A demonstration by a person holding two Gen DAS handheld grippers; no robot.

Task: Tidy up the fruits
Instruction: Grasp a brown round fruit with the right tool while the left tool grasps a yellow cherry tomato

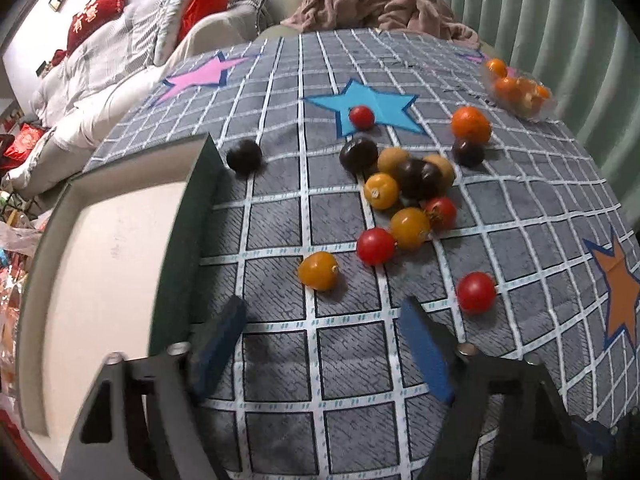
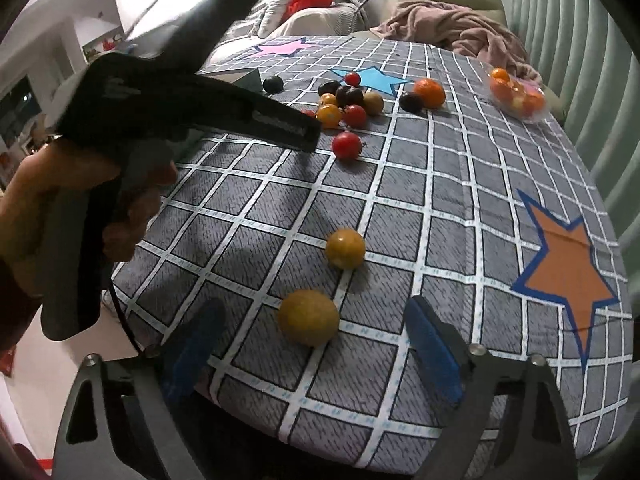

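Left wrist view showed the left gripper [image 1: 324, 336] spread wide and empty above the checked cloth [image 1: 280, 216], a yellow tomato [image 1: 318, 271] just ahead (others clustered beyond). The right gripper [image 2: 312, 344] gaped wide around a tan fruit [image 2: 308, 317].

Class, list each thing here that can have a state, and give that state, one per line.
left gripper: open, holding nothing
right gripper: open, a yellow fruit between its fingers, not gripped
box: open, interior looks bare
plastic bag: lying on the table, holding orange fruits
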